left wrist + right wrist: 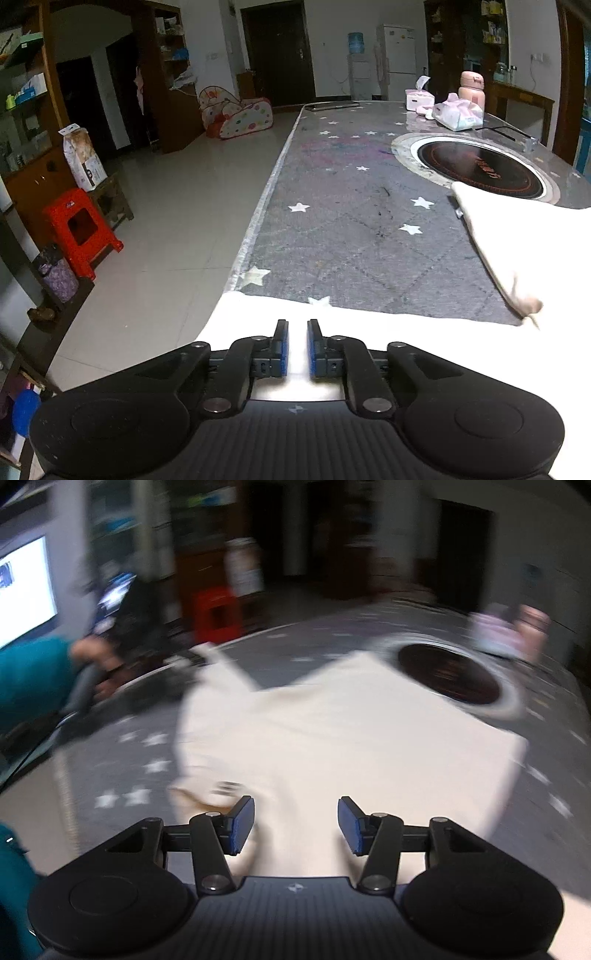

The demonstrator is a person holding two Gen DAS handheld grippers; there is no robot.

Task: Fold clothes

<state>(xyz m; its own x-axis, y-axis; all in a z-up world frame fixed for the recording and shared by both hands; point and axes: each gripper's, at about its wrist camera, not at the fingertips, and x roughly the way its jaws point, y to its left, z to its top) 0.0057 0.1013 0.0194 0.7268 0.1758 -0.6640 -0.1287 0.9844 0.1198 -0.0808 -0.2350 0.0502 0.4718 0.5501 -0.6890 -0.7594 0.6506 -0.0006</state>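
A cream-white garment [332, 731] lies spread on the grey star-patterned table [147, 753]; the right wrist view is blurred by motion. My right gripper [297, 819] hovers over the garment's near part, jaws wide open and empty. In the left wrist view the garment [369, 325] lies under my left gripper [297, 332] near the table's left edge. Its jaws stand a narrow gap apart over the cloth, gripping nothing that I can see. Another part of the garment [517, 236] lies at the right.
A round black hob [480, 168] is set into the table [332, 221]. Tissue packs [458, 114], a pink bottle [472, 88] and a phone [334, 105] sit at the far end. A red stool [79, 229] stands on the tiled floor to the left.
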